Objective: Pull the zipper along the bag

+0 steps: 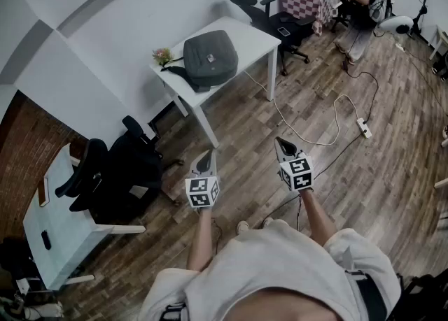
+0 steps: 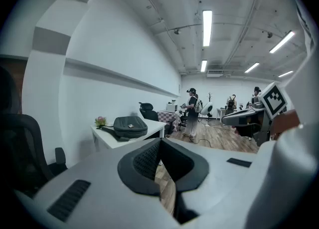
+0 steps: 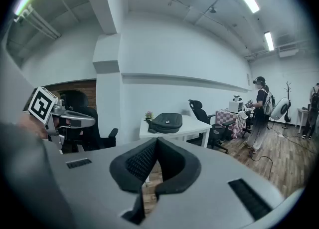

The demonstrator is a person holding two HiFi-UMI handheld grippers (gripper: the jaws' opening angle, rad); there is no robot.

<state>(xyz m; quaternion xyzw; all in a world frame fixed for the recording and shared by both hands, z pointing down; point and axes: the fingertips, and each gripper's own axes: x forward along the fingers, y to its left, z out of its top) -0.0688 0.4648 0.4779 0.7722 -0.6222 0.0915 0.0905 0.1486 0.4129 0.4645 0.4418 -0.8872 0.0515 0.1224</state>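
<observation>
Closed tools well short of table

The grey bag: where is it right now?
In the head view the grey bag lies on the white table by the wall, left of centre near the top, beside a small bunch of flowers.

- Shirt: pale, loose, short-sleeved.
- Strap: black, wide, at the right shoulder.
- Shoes: light-coloured.
- Left gripper, right gripper: grey shells, pointed tips, black ribbed pads.
- Marker cubes: white, with black square patterns.
</observation>
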